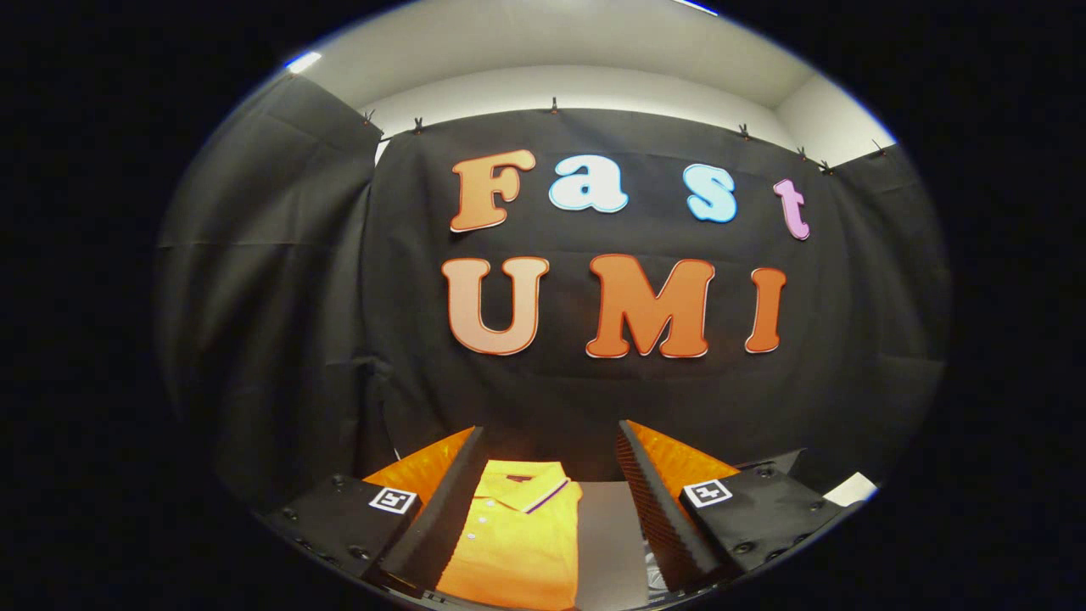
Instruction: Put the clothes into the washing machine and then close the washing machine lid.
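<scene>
The tool hangs with fingers spread wide, gripping nothing. Between them on the grey bench lies a folded orange cotton polo shirt, probably soft, light; pinch its folded body below the collar.

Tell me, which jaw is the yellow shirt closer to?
The left jaw. The yellow shirt lies right beside it, while bare grey table separates it from the right jaw. The open jaws grip nothing.
</scene>
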### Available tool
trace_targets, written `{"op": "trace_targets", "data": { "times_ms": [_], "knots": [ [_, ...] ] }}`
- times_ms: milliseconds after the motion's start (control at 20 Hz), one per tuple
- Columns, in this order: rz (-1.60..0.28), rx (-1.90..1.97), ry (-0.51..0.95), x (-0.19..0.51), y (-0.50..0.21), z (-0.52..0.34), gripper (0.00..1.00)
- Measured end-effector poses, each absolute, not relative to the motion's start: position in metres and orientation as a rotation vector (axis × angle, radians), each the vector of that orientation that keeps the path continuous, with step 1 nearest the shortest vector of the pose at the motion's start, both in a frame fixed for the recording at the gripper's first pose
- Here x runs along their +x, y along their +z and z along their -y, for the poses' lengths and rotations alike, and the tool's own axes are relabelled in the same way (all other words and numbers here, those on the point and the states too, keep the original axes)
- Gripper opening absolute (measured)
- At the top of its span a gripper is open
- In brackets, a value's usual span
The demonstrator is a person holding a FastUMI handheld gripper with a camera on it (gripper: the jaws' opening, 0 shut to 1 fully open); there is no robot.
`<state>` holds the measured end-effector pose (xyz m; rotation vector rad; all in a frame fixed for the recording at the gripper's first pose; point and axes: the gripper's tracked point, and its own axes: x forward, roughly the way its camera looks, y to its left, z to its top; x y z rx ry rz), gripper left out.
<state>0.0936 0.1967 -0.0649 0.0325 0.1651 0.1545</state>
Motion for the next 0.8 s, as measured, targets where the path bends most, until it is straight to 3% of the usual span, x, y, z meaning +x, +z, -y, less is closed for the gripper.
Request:
{"op": "trace_targets", "data": {
  "times_ms": [800],
  "knots": [
    [-0.644,0.123,0.098,0.157,-0.243,-0.269,1.00]
  ]
}}
